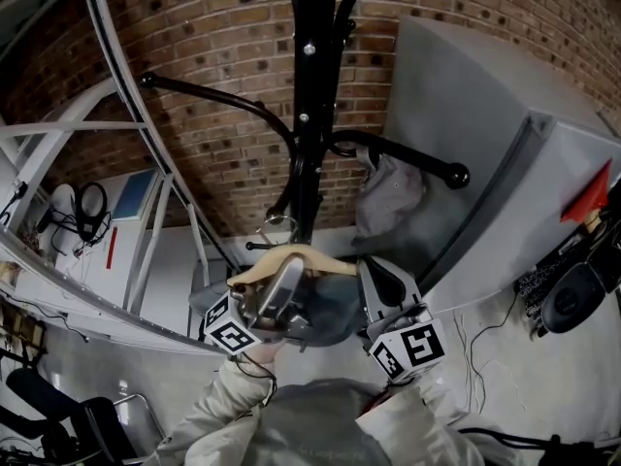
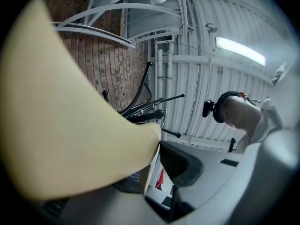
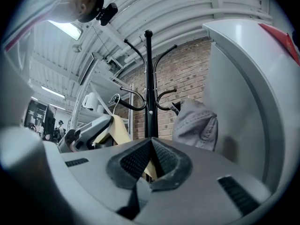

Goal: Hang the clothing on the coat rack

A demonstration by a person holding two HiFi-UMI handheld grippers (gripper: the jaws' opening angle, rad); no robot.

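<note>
The crumpled grey garment (image 1: 388, 197) is hanging on a knob-tipped arm of the black metal coat rack (image 1: 315, 115), which is standing against the red brick wall (image 1: 213, 27) beside a grey cabinet (image 1: 485, 124). Just below it and apart from it, I am holding up a pale wooden hanger (image 1: 291, 257) with a wire hook (image 1: 277, 223), which is sitting close to the rack's pole. My left gripper (image 1: 283, 284) is clamping the hanger near its middle, and my right gripper (image 3: 151, 145) is pinching its other end, with the pads pressing together at their tips.
</note>
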